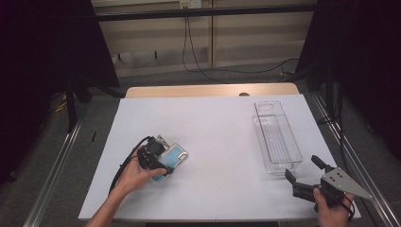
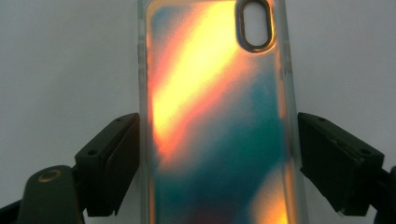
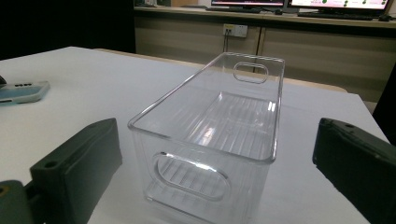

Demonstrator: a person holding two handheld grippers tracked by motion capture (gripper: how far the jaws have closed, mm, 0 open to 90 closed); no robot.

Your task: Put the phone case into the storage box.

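**Jaws closing in on the phone case**

The left gripper [image 2: 217, 163] straddles the iridescent phone case [image 2: 217, 116], lying flat on the white table [image 1: 213, 132]; its jaws stand apart, just beside the case's long edges. Squeeze squarely, evenly. The case's long axis runs away from the gripper, camera cutout farthest. The right gripper [image 1: 305, 172] waits open near the clear bin [image 1: 276, 137].

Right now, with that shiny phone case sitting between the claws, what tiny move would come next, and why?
Probably closing the left hand-held gripper a little more. The iridescent orange-and-teal phone case lies flat on the white table between the jaws, with a narrow gap showing at each long edge, so it does not look clamped yet.
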